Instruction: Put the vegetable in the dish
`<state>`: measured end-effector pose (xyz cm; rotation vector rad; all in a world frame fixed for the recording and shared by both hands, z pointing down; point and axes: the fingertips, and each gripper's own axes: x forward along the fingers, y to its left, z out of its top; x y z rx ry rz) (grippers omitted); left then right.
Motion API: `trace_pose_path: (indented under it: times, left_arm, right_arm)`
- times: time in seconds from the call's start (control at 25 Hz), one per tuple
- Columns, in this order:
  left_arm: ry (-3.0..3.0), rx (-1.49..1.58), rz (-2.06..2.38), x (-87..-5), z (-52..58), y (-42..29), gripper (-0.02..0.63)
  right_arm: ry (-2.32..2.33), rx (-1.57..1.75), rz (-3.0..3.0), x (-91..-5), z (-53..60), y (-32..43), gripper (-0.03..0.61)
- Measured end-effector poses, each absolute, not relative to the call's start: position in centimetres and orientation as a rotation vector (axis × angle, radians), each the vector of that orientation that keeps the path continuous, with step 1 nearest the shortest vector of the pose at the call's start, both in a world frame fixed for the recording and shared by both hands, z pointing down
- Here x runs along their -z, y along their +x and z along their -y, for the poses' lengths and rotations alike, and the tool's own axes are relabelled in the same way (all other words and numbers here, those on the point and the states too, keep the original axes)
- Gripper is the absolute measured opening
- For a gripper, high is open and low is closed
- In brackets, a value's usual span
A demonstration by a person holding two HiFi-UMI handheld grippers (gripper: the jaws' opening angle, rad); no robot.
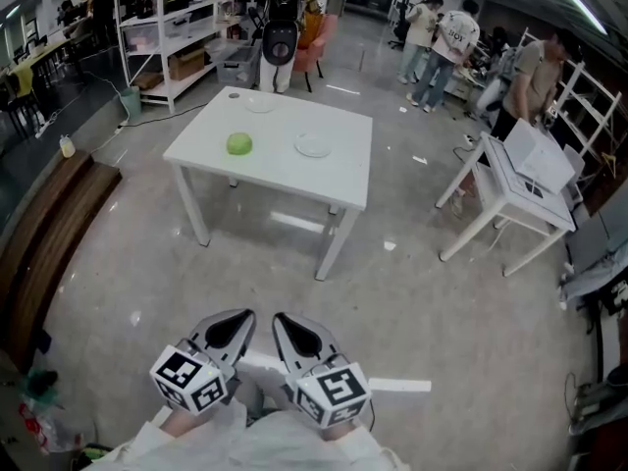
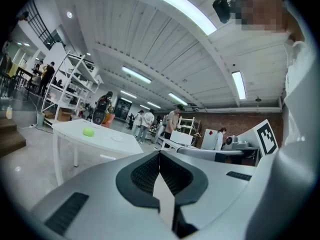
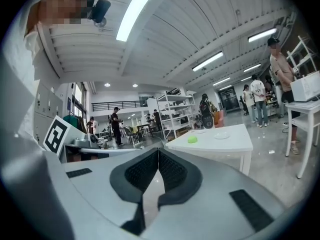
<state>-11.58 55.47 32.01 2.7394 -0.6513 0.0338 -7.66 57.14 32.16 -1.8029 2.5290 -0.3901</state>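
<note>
Shelving (image 1: 172, 27) stands behind white table (image 1: 334, 180) holding vegetable (image 1: 239, 144), dish (image 1: 313, 145); left hand-held gripper (image 1: 238, 324), right hand-held gripper (image 1: 285, 324) closed, empty.

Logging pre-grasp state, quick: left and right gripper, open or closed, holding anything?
Left gripper: closed, nothing held.
Right gripper: closed, nothing held.

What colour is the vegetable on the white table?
Light green; the round vegetable shows best in the head view.
</note>
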Motion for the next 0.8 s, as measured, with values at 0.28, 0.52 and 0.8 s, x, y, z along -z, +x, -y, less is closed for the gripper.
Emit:
trace_pose_path:
  times: [0.28,0.52,0.8]
  left_arm:
    - [2.726,-0.040,0.598,-32.7,-51.7,-9.6,0.008]
    - [2.735,-0.052,0.598,-32.6,-43.5,-8.6,0.008]
    - [2.773,-0.018,0.568,-29.9,-30.8,-7.7,0.008]
  right_arm:
    - [-1.784,0.432,-2.534,-33.1,-52.9,-6.3,0.011]
    - [-1.796,0.417,-2.510,-32.7,-45.1,-5.2,0.011]
    - [-1.868,0.308,-2.482,-29.9,-33.0,-3.5,0.011]
